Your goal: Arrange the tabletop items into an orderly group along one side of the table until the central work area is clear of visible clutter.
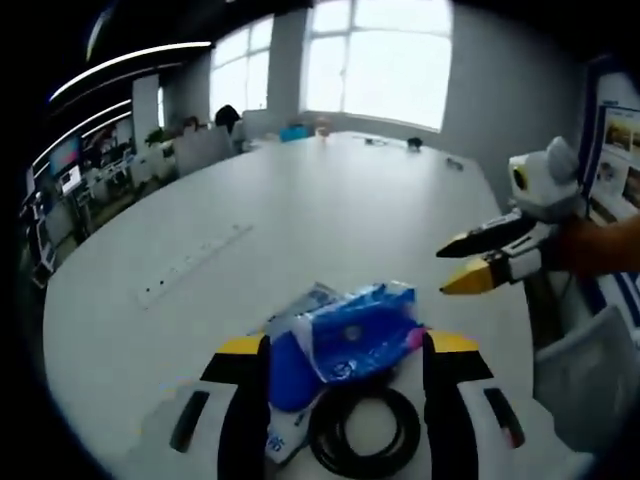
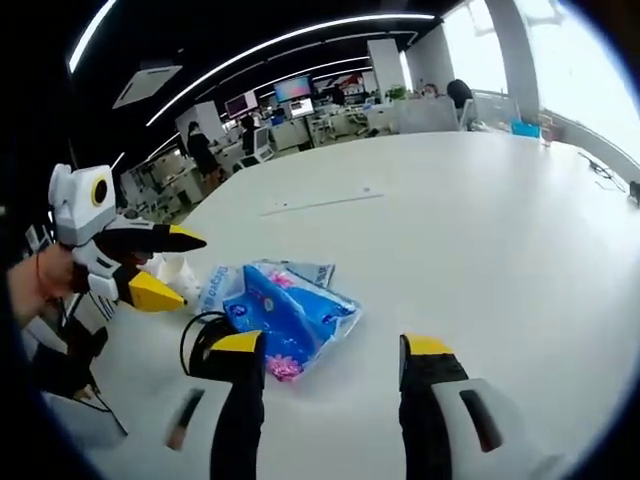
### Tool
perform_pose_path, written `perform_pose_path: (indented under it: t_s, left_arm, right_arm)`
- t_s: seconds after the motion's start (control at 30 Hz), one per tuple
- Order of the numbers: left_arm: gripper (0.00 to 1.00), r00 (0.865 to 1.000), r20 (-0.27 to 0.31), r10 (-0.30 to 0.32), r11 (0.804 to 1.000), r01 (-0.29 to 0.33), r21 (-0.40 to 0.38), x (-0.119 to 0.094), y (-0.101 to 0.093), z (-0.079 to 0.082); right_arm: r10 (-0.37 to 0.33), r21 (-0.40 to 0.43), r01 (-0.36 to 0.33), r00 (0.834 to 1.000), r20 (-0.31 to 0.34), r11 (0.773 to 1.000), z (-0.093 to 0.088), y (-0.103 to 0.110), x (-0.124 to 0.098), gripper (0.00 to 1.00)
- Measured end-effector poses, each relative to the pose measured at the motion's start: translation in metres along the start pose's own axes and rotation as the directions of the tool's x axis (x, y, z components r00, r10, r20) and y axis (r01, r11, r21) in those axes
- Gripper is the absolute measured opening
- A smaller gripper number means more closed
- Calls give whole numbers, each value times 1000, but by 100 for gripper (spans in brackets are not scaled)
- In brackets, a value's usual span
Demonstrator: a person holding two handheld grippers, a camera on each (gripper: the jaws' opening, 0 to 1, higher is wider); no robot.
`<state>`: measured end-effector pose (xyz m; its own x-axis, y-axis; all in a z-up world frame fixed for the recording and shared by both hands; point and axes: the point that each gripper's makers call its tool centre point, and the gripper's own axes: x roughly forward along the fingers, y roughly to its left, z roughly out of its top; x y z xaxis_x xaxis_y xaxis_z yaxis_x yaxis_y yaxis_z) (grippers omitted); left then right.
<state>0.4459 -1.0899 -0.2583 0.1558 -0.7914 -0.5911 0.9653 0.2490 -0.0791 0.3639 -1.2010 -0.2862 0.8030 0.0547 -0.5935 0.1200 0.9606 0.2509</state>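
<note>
Scene: a wide white bench (image 1: 330, 220) in an open office, with a small cluster of items lying near one edge.
Pack: a blue tissue pack (image 1: 362, 330) lies between the left gripper (image 1: 345, 365)'s jaws in the left gripper view; whether the jaws touch it cannot be told. Its long axis runs roughly across the gap, from one jaw toward the other.
Cable: a coiled black cable (image 1: 365, 432) lies just behind the pack, closer to the base of the same jaws, touching or nearly touching it.
Wrapper: a paler blue-and-white packet (image 2: 300, 272) lies beyond the pack, partly under it.
Left jaws: spread wide, straddling the pack, clamped on nothing.
Right gripper: in the right gripper view the right gripper (image 2: 330, 365) has the pack just ahead and off toward its left jaw, outside the gap.
Right jaws: wide apart and empty, hovering over bare bench.
Other view of right: from the left gripper view it (image 1: 470, 262) hangs off to the right, beyond the pack, with its tips only narrowly parted from this angle.
Nearer hand: the left, by judgement, since the pack already lies within its span.
Next move turns on: closing across the pack's long axis, which may crumple the soft wrapping or snag the cable.
Centre: the middle of the bench carries only a long white strip (image 1: 195, 265).
</note>
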Motion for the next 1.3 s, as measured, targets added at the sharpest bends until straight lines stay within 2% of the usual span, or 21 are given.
perform_pose_path:
  t_s: [0.3,0.47,0.67,0.8,1.0,1.3]
  left_arm:
    - [55,999,-35,7,1000,-7,-5,8,5,-4]
    - [54,997,-74,16,1000,-16,0,15,7,-9]
    - [52,996,-89,8,1000,-8,-1,20,6,-9]
    - [50,992,-129,17,1000,-17,2,23,9,-16]
    - [45,987,-157,30,999,-27,19,27,12,-19]
    - [39,984,-174,43,999,-39,25,34,15,-20]
  right_arm:
    - [2,23,-1,1000,-22,1000,-4,2,10,48]
    - [0,20,1,999,-40,1000,-8,4,15,47]
    - [0,21,1,999,-54,1000,-10,4,18,48]
    - [1,25,1,998,-61,1000,-12,4,20,47]
    - [-7,28,9,997,-72,1000,-14,3,23,43]
    - [-13,36,16,996,-86,999,-17,3,27,41]
